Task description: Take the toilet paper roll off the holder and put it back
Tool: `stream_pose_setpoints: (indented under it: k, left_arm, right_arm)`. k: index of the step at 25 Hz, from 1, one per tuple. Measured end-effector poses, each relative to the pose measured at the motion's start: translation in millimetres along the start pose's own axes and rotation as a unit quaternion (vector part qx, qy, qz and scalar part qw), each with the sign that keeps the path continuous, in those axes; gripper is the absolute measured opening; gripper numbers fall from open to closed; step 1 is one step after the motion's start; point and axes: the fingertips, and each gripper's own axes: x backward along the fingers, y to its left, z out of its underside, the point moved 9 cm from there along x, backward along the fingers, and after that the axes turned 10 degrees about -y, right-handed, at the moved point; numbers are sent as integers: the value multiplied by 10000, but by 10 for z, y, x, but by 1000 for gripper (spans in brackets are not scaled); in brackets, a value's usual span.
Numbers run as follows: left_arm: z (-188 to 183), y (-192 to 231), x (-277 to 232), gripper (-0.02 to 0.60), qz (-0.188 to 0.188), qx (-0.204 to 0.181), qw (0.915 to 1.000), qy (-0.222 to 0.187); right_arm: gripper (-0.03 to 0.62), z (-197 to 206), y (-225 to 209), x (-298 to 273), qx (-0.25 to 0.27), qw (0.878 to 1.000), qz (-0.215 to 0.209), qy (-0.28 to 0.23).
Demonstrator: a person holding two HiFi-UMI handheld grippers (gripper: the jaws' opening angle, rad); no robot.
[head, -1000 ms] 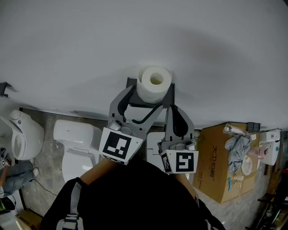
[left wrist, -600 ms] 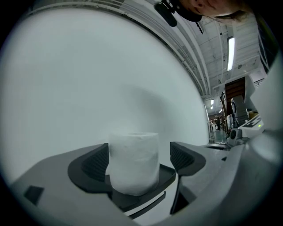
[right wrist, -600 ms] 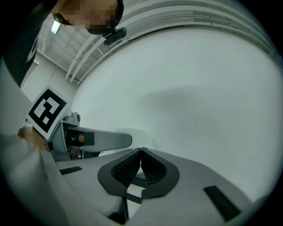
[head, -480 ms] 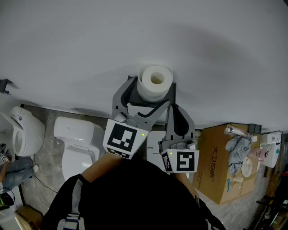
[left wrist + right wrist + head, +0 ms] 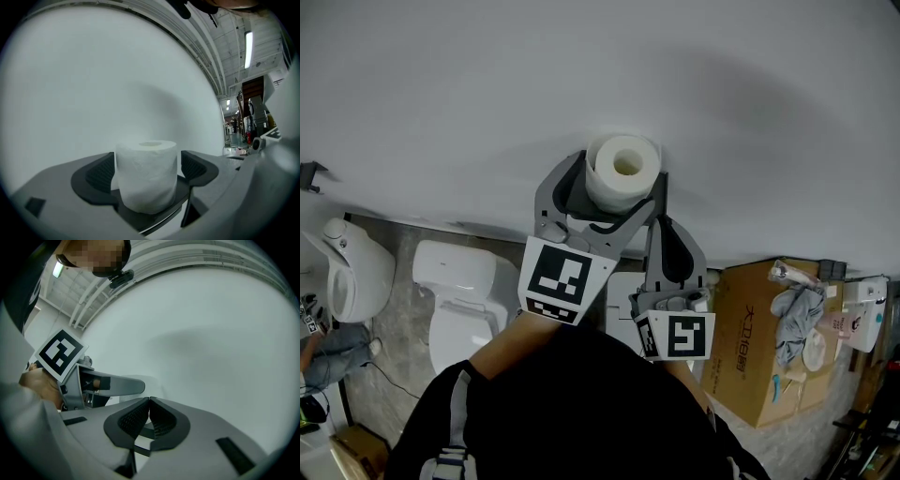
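Note:
A white toilet paper roll (image 5: 623,172) stands upright on a dark holder (image 5: 657,201) fixed to the white wall. My left gripper (image 5: 614,186) reaches level to it with one jaw on each side. In the left gripper view the roll (image 5: 146,176) sits between the two dark pads (image 5: 100,173), and a thin gap shows beside the right pad. These jaws have just been opening and do not press the roll. My right gripper (image 5: 662,228) hangs just below and right of the holder, with its tips (image 5: 149,401) together and nothing between them.
The white wall (image 5: 581,75) fills the space ahead. Far below stand a white toilet (image 5: 459,300) and a second white fixture (image 5: 352,277) at the left. A cardboard box (image 5: 764,347) with cloth on it sits at the right. A person crouches at the lower left edge (image 5: 323,361).
The left gripper's jaws have spread wider around the roll and its marker cube has shifted slightly right. The roll stays on the holder. The right gripper has not moved.

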Motion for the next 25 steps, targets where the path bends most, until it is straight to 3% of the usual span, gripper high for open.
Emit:
stream_pose_setpoints:
  k: [6,25]
  left_arm:
    - [-78,-12,-45,436,54,-134,9999,37]
    - [-61,-9,-271,434,291,32,9981,540]
  right_arm:
    - [23,12,-15,-19,-73,10000,-18,-30]
    - [23,28,-37,-46,-148,9999,-39,-31]
